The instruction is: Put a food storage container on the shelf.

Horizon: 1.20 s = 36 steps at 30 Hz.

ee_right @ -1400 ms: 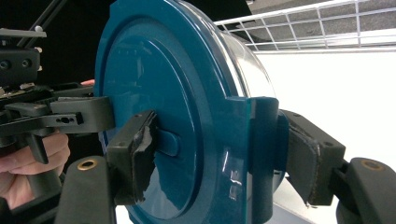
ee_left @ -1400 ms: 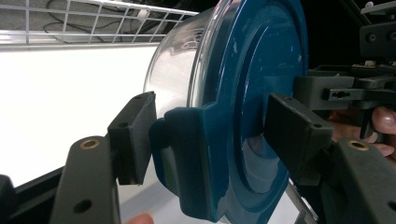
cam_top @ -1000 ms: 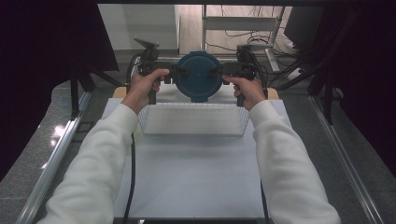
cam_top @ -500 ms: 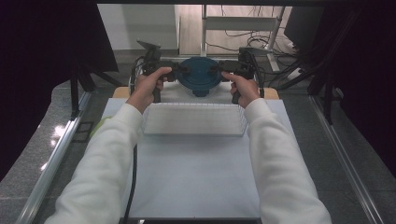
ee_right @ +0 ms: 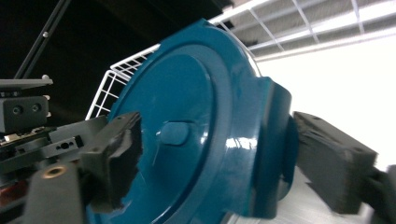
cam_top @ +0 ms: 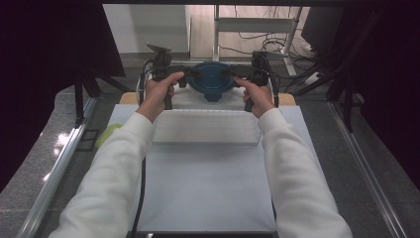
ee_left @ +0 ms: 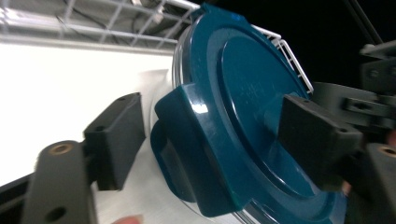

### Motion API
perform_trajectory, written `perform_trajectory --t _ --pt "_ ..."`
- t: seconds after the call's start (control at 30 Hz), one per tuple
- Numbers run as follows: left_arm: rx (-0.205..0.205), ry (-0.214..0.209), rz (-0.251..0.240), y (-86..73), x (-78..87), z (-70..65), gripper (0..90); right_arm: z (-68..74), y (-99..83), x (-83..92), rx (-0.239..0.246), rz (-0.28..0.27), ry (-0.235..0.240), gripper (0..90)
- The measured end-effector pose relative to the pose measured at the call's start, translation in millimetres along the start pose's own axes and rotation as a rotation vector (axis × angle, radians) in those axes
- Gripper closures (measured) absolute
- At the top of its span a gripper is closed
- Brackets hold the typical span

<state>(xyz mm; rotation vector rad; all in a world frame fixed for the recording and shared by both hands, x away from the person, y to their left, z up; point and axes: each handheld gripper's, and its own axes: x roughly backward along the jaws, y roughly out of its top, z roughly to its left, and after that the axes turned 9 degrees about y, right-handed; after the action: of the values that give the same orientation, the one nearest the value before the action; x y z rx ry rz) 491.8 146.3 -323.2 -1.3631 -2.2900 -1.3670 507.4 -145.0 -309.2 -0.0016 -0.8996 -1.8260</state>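
I find both grippers, left gripper at nine o'clock and right gripper at three, flanking the blue lid, jaws just spread off its latches, presumably to release it.

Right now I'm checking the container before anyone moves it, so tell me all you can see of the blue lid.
The blue lid is round, glossy, plastic-looking, with a raised rim, a small central bump and a latch tab on each side. It sits on a clear container at the table's far end, before a white wire rack. The left gripper and right gripper each straddle a tab, jaws just opened, pads apart from it.
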Motion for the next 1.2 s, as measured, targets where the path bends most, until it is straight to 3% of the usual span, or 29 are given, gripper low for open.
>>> perform_trajectory --t 0.17,0.27,0.33,0.4,0.47,0.57,0.63,0.8,0.9,1.2 --pt "-0.058 0.024 -0.068 -6.0 19.6 -6.3 17.6 11.4 -2.0 14.3 0.080 -0.023 -0.022 7.8" --pt "-0.110 0.044 -0.088 -13.3 32.3 -13.0 17.4 18.5 -6.1 25.8 0.152 -0.020 -0.038 7.9" --pt "-0.108 0.031 -0.101 -20.0 40.5 -15.0 18.0 22.0 -11.7 35.2 0.210 -0.008 -0.049 9.9" --pt "-0.134 0.030 -0.099 -26.6 47.1 -15.6 19.6 23.9 -19.4 43.9 0.283 0.006 -0.064 13.2" --pt "-0.174 0.037 -0.089 -37.0 54.2 -16.2 21.8 24.5 -28.7 53.2 0.345 0.009 -0.081 13.8" --pt "-0.240 0.050 -0.073 -59.5 62.8 -17.5 22.9 22.5 -43.7 64.6 0.398 0.016 -0.087 14.8" --pt "-0.261 0.045 -0.073 -75.9 67.8 -16.5 23.0 19.0 -57.4 74.2 0.434 0.021 -0.080 15.7" --pt "-0.282 0.017 -0.063 -117.8 76.4 -11.0 23.1 8.1 -92.3 94.9 0.469 0.049 -0.028 16.7" --pt "-0.291 0.023 -0.044 -145.9 77.0 -3.7 23.1 -0.5 -113.5 104.3 0.481 0.066 -0.011 16.8" --pt "-0.331 0.064 -0.014 -201.0 80.4 11.2 23.3 -20.1 -166.6 114.5 0.528 0.110 -0.033 18.1"
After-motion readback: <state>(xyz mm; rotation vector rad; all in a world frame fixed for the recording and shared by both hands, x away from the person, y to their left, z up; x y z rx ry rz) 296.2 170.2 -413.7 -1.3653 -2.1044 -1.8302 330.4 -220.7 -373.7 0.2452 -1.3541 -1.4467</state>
